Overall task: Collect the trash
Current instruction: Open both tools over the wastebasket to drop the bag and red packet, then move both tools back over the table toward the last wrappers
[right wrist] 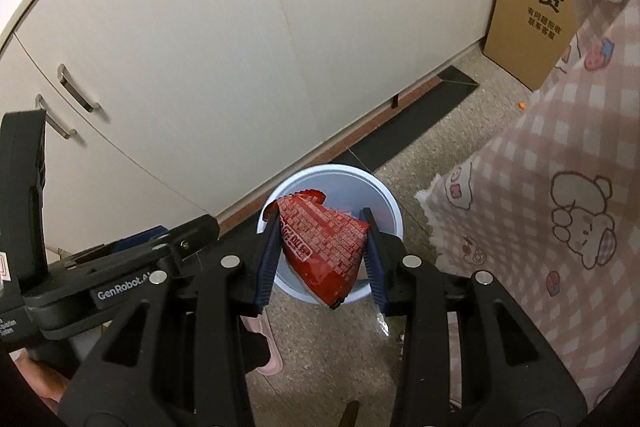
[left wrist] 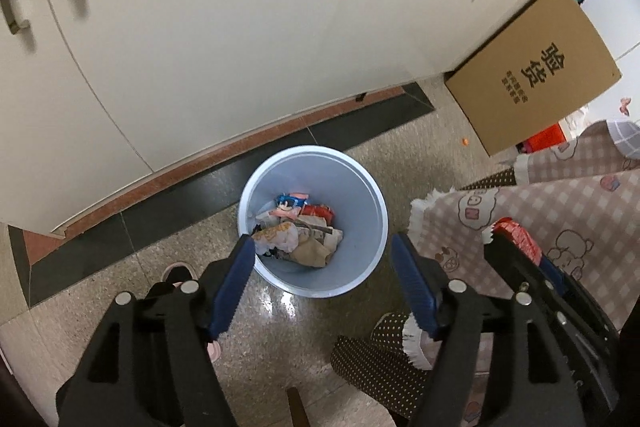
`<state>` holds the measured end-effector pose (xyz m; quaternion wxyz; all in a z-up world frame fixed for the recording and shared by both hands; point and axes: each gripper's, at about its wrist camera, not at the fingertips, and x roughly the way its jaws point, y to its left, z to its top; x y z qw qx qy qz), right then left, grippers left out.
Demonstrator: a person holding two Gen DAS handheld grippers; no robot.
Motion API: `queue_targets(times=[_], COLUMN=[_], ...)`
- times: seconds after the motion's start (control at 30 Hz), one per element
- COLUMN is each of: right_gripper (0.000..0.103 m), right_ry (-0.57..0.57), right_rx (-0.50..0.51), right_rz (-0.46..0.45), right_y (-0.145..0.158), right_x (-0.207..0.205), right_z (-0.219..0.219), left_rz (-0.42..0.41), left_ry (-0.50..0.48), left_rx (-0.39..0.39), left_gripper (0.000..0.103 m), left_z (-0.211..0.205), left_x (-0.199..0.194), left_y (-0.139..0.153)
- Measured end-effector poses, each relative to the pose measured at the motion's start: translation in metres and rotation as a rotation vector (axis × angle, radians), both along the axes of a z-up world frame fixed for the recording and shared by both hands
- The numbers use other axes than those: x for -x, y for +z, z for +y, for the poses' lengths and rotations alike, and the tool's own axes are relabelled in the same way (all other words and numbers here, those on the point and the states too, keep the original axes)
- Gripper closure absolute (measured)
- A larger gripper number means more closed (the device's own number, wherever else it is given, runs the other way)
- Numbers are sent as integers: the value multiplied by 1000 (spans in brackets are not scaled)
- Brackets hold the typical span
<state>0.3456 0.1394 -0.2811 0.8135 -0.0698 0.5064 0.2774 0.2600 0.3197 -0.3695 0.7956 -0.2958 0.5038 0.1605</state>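
A light blue trash bin (left wrist: 362,259) stands on the floor in front of white cabinets, holding several crumpled wrappers (left wrist: 298,227). My left gripper (left wrist: 324,241) hangs open and empty above the bin. My right gripper (right wrist: 320,213) is shut on a red snack wrapper (right wrist: 324,247) and holds it above the bin (right wrist: 384,193). In the left wrist view the right gripper shows at the right with the red wrapper (left wrist: 518,239) in its fingers.
White cabinet doors (left wrist: 240,27) stand behind the bin. A cardboard box (left wrist: 536,71) leans at the right. A pink checked tablecloth (right wrist: 560,207) hangs at the right. A pink slipper (right wrist: 268,347) lies on the floor near the bin.
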Motion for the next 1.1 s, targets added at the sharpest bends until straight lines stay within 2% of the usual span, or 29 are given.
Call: queue_targets(times=[0.2, 0.43, 0.73, 0.9, 1.1], right_gripper=[64, 48, 48, 48, 45], right_ry=[3, -5, -16, -19, -34], right_rx=[-25, -45, -66, -125, -233], right_rz=[-26, -83, -119, -151, -236], right_y=[11, 23, 44, 79, 147], right_x=[-2, -4, 4, 14, 29], right_z=[8, 12, 1, -7, -33], left_rz=[-16, -15, -36, -97, -243], left_ry=[32, 57, 68, 71, 66], left_rx=[-13, -45, -49, -36, -113], left_gripper=[33, 30, 30, 30, 28], left_z=[10, 12, 9, 2, -23], left_x=[6, 13, 21, 29, 37], left_y=[9, 17, 38, 73, 150])
